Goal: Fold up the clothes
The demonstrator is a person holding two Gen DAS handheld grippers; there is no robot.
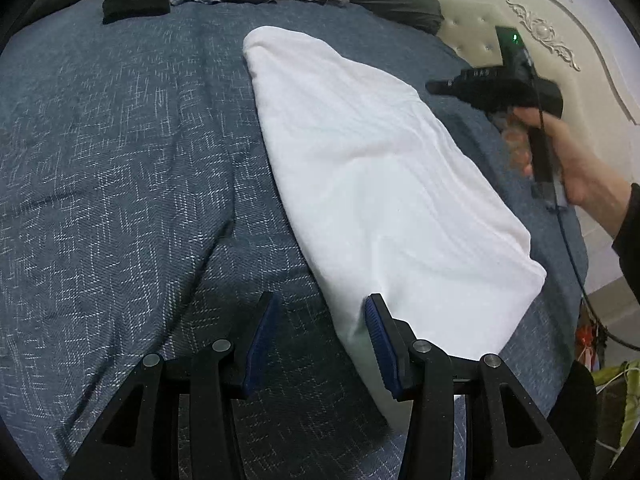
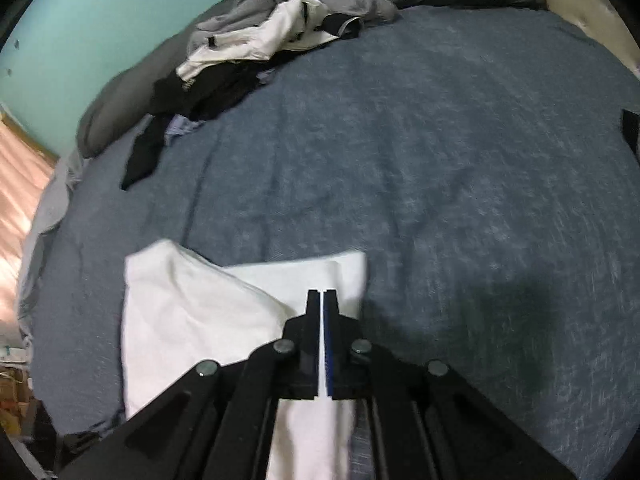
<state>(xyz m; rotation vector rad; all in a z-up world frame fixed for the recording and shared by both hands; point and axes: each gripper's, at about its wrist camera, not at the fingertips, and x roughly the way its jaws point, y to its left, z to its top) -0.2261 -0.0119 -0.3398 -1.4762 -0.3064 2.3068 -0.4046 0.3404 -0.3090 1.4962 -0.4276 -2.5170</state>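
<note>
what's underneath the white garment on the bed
The white garment lies directly on the blue-grey bedspread, which shows all around it. Whatever sits beneath its folded layers is covered, so anything tucked inside cannot be seen.

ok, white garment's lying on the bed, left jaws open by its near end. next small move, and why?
Probably ease the left gripper right and close on the white garment's near edge. Its jaws stand open at that edge, holding nothing, while the right gripper looks shut above the far part, so the next fold needs a second grip.

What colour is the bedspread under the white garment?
Blue-grey bedspread with a white crosshatch weave, clearest in the left wrist view.
</note>
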